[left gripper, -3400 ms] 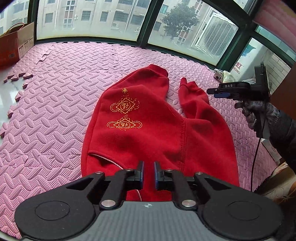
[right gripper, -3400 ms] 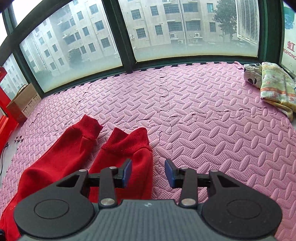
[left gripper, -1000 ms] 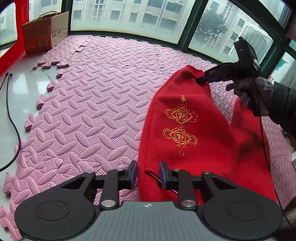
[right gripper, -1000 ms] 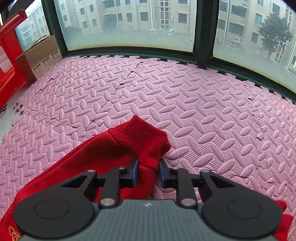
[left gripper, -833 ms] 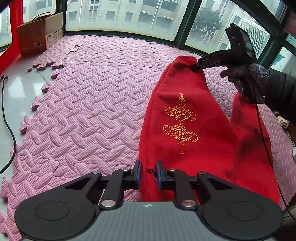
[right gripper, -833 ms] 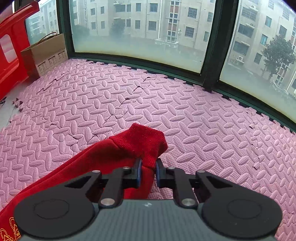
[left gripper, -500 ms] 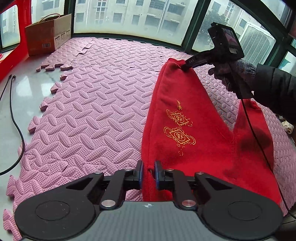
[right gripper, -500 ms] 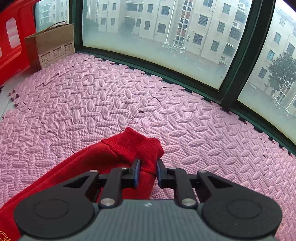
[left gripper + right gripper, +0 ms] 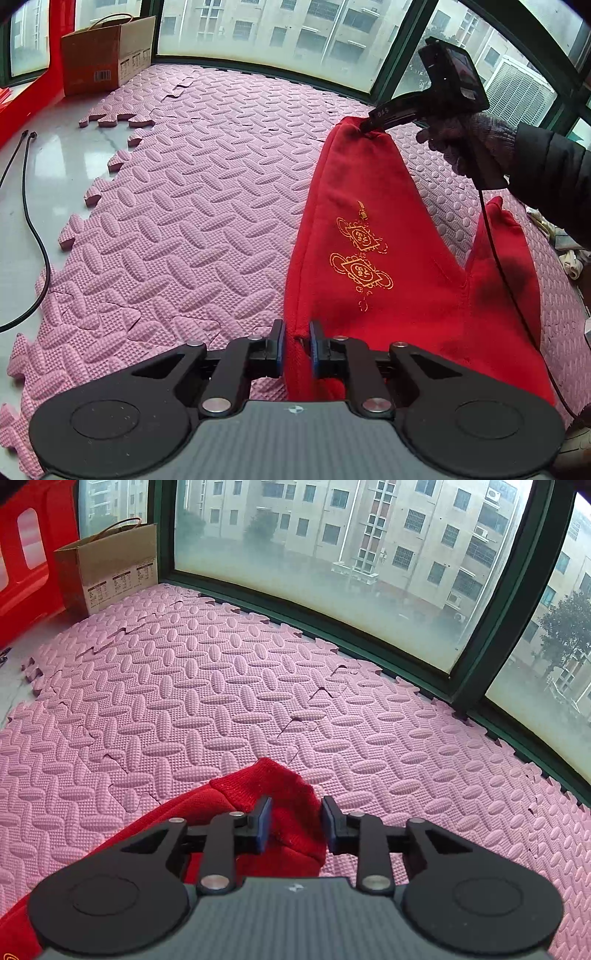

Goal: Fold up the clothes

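Observation:
Red trousers [image 9: 388, 258] with gold embroidery lie on the pink foam mat, one leg raised. My left gripper [image 9: 295, 345] is shut on the waist edge of the trousers at the near end. My right gripper [image 9: 295, 825] holds the ribbed cuff [image 9: 284, 797] of one leg between its jaws, which stand a little apart; the left wrist view shows it [image 9: 365, 125] pinching that cuff and lifting it off the mat. The second leg [image 9: 506, 258] lies flat to the right.
Pink foam mat [image 9: 192, 192] covers the floor up to the windows. A cardboard box [image 9: 107, 51] stands at the far left corner. A black cable [image 9: 33, 229] runs over the bare floor at left. Folded cloth [image 9: 569, 251] lies at the right edge.
My right gripper has lifted the leg cuff higher and carried it away from the window. My left gripper has closed on the waist edge and keeps its hold.

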`<action>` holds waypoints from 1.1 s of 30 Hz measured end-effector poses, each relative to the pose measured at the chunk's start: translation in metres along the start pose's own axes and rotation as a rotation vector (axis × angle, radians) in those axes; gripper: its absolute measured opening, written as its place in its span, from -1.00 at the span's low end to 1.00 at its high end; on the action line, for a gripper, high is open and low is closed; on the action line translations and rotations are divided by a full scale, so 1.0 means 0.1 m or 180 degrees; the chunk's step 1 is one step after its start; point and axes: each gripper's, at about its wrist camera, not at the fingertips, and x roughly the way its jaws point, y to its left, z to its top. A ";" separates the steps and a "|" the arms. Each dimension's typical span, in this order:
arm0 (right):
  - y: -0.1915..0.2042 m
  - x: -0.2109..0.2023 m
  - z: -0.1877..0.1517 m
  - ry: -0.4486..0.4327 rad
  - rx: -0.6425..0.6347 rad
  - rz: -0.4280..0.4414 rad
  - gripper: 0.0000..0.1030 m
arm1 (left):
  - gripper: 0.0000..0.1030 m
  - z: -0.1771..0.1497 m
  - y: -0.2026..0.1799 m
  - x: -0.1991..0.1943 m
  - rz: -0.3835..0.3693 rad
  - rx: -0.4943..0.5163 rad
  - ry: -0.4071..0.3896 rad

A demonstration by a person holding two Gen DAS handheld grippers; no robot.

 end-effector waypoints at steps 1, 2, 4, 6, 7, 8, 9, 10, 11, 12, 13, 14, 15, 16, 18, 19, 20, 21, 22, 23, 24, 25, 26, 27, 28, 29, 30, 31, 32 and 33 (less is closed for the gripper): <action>0.00 -0.09 -0.04 0.0018 -0.0041 0.0031 -0.34 | -0.68 0.00 0.00 0.00 0.0001 0.0004 0.0002; 0.02 -0.17 -0.09 0.0043 -0.0095 0.0057 -0.34 | -0.67 0.00 -0.01 0.00 0.0004 0.0006 0.0000; 0.04 -0.35 -0.20 0.0092 -0.0203 0.0110 -0.34 | -0.61 0.00 -0.01 0.00 0.0020 0.0018 -0.0012; 0.07 -0.52 -0.31 0.0141 -0.0311 0.0163 -0.34 | -0.59 -0.01 -0.02 0.01 0.0033 0.0029 -0.0021; 0.10 -0.62 -0.39 0.0170 -0.0365 0.0201 -0.34 | -0.58 -0.01 -0.02 0.00 0.0038 0.0040 -0.0027; 0.13 -0.71 -0.48 0.0206 -0.0418 0.0265 -0.34 | -0.58 -0.01 -0.02 0.00 0.0044 0.0050 -0.0034; 0.19 -0.81 -0.59 0.0221 -0.0465 0.0339 -0.34 | -0.58 -0.01 -0.03 0.00 0.0051 0.0060 -0.0040; 0.25 -0.91 -0.70 0.0227 -0.0509 0.0415 -0.34 | -0.58 -0.02 -0.04 0.00 0.0061 0.0070 -0.0047; 0.31 -1.02 -0.81 0.0233 -0.0553 0.0490 -0.34 | -0.58 -0.02 -0.04 0.00 0.0070 0.0078 -0.0054; 0.38 -1.11 -0.93 0.0229 -0.0597 0.0567 -0.34 | -0.58 -0.02 -0.05 0.00 0.0078 0.0084 -0.0059; 0.45 -1.21 -1.05 0.0192 -0.0618 0.0648 -0.35 | -0.58 -0.02 -0.05 0.00 0.0086 0.0090 -0.0064; 0.50 -1.28 -1.16 0.0164 -0.0620 0.0733 -0.35 | -0.58 -0.03 -0.06 0.00 0.0094 0.0097 -0.0068; 0.55 -1.31 -1.24 0.0150 -0.0628 0.0768 -0.36 | -0.58 -0.03 -0.06 -0.01 0.0102 0.0105 -0.0072; 0.58 -1.33 -1.31 0.0138 -0.0641 0.0781 -0.37 | -0.58 -0.03 -0.07 0.00 0.0112 0.0114 -0.0075; 0.66 -1.37 -1.46 0.0114 -0.0666 0.0808 -0.38 | -0.58 -0.04 -0.07 0.00 0.0136 0.0132 -0.0074; 0.70 -1.39 -1.53 0.0102 -0.0679 0.0822 -0.38 | -0.57 -0.04 -0.08 0.01 0.0146 0.0136 -0.0073; 0.71 -1.37 -1.59 0.0114 -0.0673 0.0747 -0.38 | -0.57 -0.04 -0.08 0.00 0.0154 0.0141 -0.0074; 0.71 -1.33 -1.65 0.0136 -0.0659 0.0638 -0.38 | -0.57 -0.04 -0.08 0.00 0.0162 0.0146 -0.0074; 0.68 -1.32 -1.67 0.0127 -0.0609 0.0610 -0.36 | -0.57 -0.04 -0.09 0.00 0.0168 0.0147 -0.0074; 0.65 -1.32 -1.67 0.0106 -0.0544 0.0613 -0.36 | -0.57 -0.04 -0.08 0.00 0.0174 0.0143 -0.0074; 0.61 -1.32 -1.65 0.0078 -0.0490 0.0584 -0.36 | -0.56 -0.04 -0.08 0.00 0.0179 0.0139 -0.0073; 0.57 -1.33 -1.63 0.0048 -0.0440 0.0542 -0.37 | -0.56 -0.05 -0.08 0.00 0.0185 0.0137 -0.0073; 0.53 -1.34 -1.61 0.0010 -0.0380 0.0545 -0.36 | -0.55 -0.05 -0.08 0.00 0.0189 0.0136 -0.0073; 0.50 -1.36 -1.59 -0.0032 -0.0314 0.0566 -0.37 | -0.55 -0.05 -0.09 0.00 0.0193 0.0133 -0.0071; 0.51 -1.36 -1.58 -0.0061 -0.0303 0.0599 -0.36 | -0.55 -0.05 -0.09 0.01 0.0197 0.0130 -0.0069; 0.52 -1.36 -1.57 -0.0087 -0.0313 0.0638 -0.36 | -0.55 -0.05 -0.09 0.01 0.0202 0.0127 -0.0067; 0.54 -1.36 -1.57 -0.0112 -0.0323 0.0676 -0.37 | -0.55 -0.04 -0.09 0.01 0.0205 0.0124 -0.0063; 0.56 -1.33 -1.57 -0.0077 -0.0326 0.0712 -0.38 | -0.55 -0.04 -0.09 0.02 0.0207 0.0123 -0.0056; 0.60 -1.29 -1.59 -0.0028 -0.0346 0.0723 -0.38 | -0.55 -0.04 -0.09 0.02 0.0208 0.0125 -0.0052; 0.63 -1.25 -1.61 0.0024 -0.0393 0.0702 -0.38 | -0.52 -0.04 -0.08 0.01 0.0212 0.0129 -0.0049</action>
